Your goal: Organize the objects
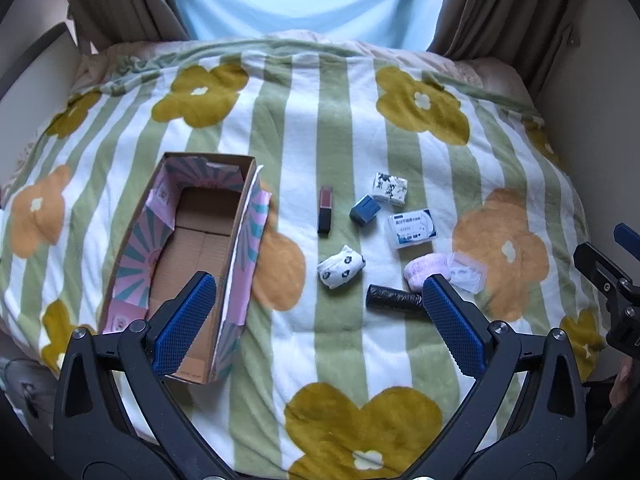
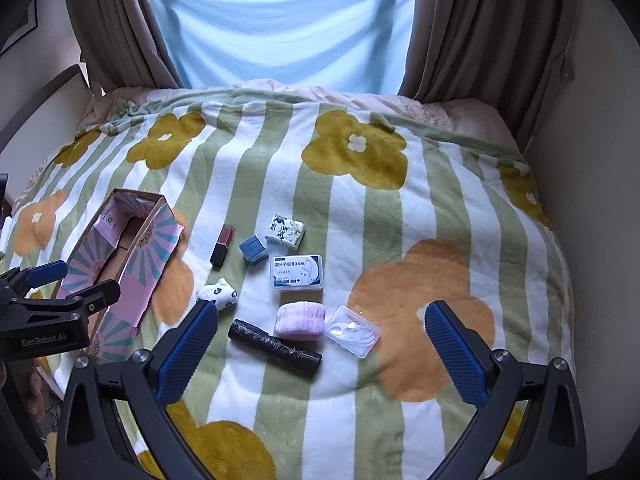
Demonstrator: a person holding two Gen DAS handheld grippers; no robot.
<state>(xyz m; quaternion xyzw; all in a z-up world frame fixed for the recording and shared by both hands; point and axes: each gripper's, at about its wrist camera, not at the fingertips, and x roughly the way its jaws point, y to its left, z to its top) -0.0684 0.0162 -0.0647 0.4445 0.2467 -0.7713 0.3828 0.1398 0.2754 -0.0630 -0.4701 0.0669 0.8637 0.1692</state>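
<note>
An open cardboard box (image 1: 192, 240) with a pink and teal lining lies on the bed at the left; it also shows in the right wrist view (image 2: 120, 264). Small items lie to its right: a dark red lipstick (image 1: 325, 209), a blue cube (image 1: 364, 210), a tissue pack (image 1: 390, 188), a floss box (image 1: 411, 229), a rolled patterned sock (image 1: 341, 267), a pink towel roll (image 2: 301, 321), a black bag roll (image 2: 274, 348) and a clear case (image 2: 352, 332). My left gripper (image 1: 320, 292) is open above the sock and box. My right gripper (image 2: 320, 320) is open above the pink roll.
A striped flower blanket (image 1: 320, 128) covers the bed. Brown curtains (image 2: 116, 24) and a pale blue sheet (image 2: 280, 16) hang behind it. Walls stand on both sides. The right gripper's side shows in the left wrist view (image 1: 612, 280).
</note>
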